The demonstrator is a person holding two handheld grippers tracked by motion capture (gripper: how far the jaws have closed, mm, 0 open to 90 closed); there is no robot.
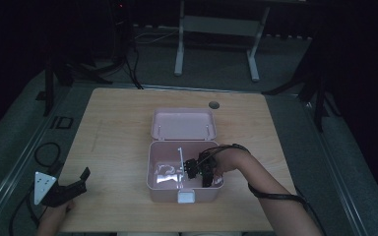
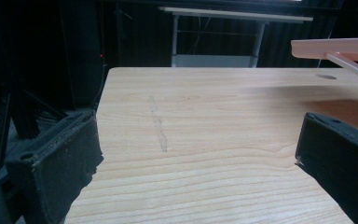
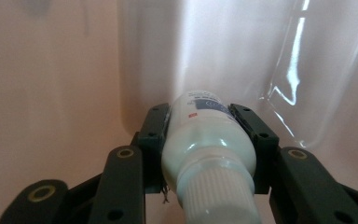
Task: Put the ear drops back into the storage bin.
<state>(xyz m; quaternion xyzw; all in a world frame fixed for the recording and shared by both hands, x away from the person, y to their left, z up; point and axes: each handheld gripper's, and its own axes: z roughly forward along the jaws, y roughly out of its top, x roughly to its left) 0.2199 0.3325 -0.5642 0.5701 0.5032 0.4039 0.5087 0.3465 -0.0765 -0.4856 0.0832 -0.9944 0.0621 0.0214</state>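
The right gripper (image 3: 205, 140) has its jaws closed on a small white bottle (image 3: 205, 144), one jaw against each side; the ribbed cap (image 3: 219, 193) points back toward the camera and the printed base end points away, toward the pink inner wall of the box. Just beyond the bottle on the right, a sheet of clear film (image 3: 303, 84) catches the light. In the high view this gripper (image 1: 201, 169) sits down inside the right half of the open pink box (image 1: 163, 189), with the person's right forearm (image 1: 275, 191) reaching in from the lower right and a dark cable looped around it. A thin divider (image 1: 180, 164) stands across the box, and something clear and glossy lies in the left half; what it is cannot be told. The lid (image 1: 183, 124) is thrown back flat on the table (image 1: 118, 123) behind the box, and a white latch (image 1: 186, 197) shows on the front wall. The left gripper (image 1: 71, 187) rests at the table's near left corner, well apart from the box, its grey plate (image 1: 43, 186) toward the edge. In its own view the left gripper (image 2: 196, 154) has its jaws spread wide over bare wood with nothing between them, and the edge of the pink lid (image 2: 335, 49) shows at upper right.
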